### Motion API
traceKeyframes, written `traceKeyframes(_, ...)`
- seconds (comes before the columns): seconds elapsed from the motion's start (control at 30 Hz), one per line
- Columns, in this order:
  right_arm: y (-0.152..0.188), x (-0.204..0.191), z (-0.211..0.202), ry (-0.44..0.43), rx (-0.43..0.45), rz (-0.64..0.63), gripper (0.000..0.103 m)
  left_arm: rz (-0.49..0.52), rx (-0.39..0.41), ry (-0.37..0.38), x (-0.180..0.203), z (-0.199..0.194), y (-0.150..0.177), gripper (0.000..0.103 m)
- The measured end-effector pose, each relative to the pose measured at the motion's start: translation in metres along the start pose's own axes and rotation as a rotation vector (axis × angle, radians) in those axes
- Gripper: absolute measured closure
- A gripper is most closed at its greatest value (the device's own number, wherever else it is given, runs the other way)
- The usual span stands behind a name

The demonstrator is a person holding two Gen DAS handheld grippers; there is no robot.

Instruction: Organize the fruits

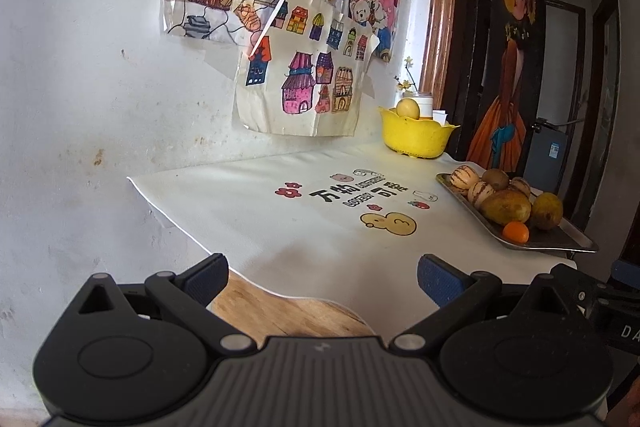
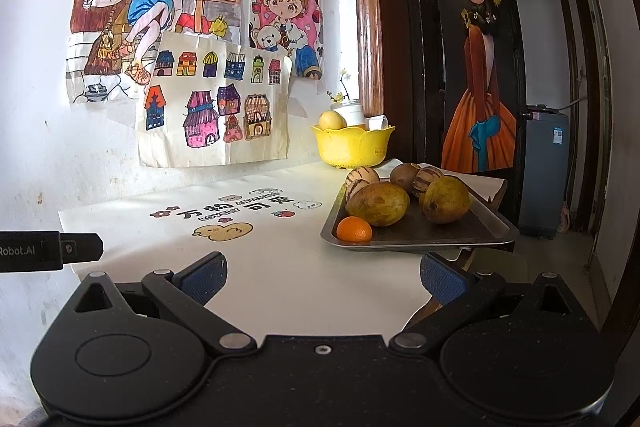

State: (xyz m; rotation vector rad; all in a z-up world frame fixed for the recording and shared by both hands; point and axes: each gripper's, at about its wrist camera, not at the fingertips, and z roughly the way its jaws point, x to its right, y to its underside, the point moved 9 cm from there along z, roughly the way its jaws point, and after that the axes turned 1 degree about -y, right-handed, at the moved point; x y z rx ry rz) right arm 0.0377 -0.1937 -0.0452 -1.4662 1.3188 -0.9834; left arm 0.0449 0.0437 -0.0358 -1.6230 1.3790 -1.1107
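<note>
Both tongs, left (image 1: pixel 322 277) and right (image 2: pixel 322 277), stand apart and empty over my cloth (image 2: pixel 280 267); fruit sits on the tray (image 2: pixel 480 227) ahead-right, one yellow fruit (image 2: pixel 331 120) in the bowl (image 2: pixel 352 147) beyond; I'd straddle the near orange (image 2: pixel 354 229) squarely, closing gently.

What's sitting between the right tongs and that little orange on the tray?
Nothing visible. The right tongs are open over bare white tablecloth, and the orange sits at the metal tray's near left corner, in front of the larger fruits.

Two pears (image 2: pixel 378 203), one orange (image 2: pixel 354 229), three striped melons (image 2: pixel 362 175).
</note>
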Motion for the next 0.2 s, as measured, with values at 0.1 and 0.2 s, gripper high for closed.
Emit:
traceKeyframes(0.1, 0.0005, -0.0002, 0.0010, -0.001, -0.003, -0.002, 0.000, 0.002, 0.000, -0.003, -0.0007, 0.0005, 0.0003, 0.000)
traceKeyframes(0.2, 0.0000, 0.0005, 0.0023, -0.003, -0.007, -0.003, 0.000, 0.000, -0.002, -0.003, -0.0015, 0.0013, -0.0001, 0.000)
